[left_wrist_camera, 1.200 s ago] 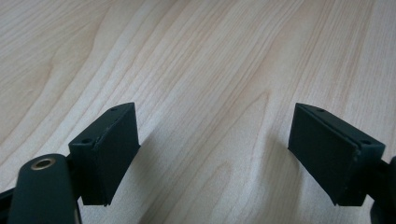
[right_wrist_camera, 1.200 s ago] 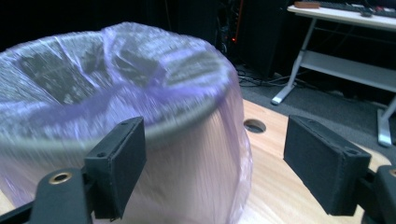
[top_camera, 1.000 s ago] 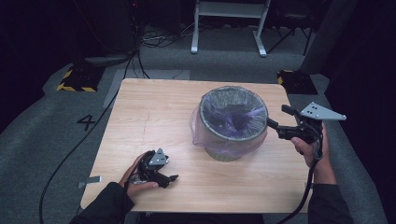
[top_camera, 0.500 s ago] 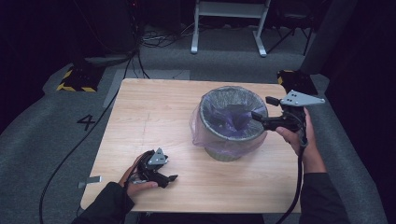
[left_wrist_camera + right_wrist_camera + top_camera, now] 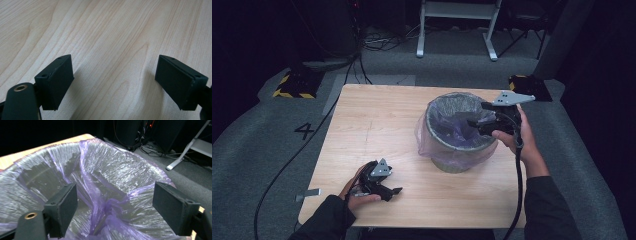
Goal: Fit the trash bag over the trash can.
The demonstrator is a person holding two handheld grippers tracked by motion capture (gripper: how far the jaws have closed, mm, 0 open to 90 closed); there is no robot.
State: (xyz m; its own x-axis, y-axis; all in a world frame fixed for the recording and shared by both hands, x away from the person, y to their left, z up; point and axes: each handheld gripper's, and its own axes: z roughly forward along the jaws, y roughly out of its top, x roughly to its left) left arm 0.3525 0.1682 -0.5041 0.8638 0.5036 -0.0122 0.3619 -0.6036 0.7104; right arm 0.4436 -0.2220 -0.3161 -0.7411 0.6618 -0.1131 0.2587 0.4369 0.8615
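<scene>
Status: bag liner work in progress; right gripper [image 5: 479,123] poised over the open mouth of the bin [image 5: 460,162], left gripper [image 5: 384,190] parked on the table [image 5: 362,115] near the front edge, well apart from the bin.

Right gripper: jaws spread wide, nothing between them. Directly ahead and below in the right gripper view, the purple bag [image 5: 110,205], already draped over the bin rim and hanging down the outside wall. Between the jaws and slightly beneath, a gathered, twisted fold of plastic at the bag's centre. No contact with the plastic visible.

Left gripper: jaws spread wide, holding nothing; bare wood grain straight ahead between them.

Done, judging from the pictures: bag seated in the bin, edge folded over the rim around most of the circumference. Far rim partly hidden, so full seating not confirmed.

Left, as a judgement: lowering into the bin, closing on the bunched fold, then either spreading the liner flat against the inner wall or lifting it clear.
</scene>
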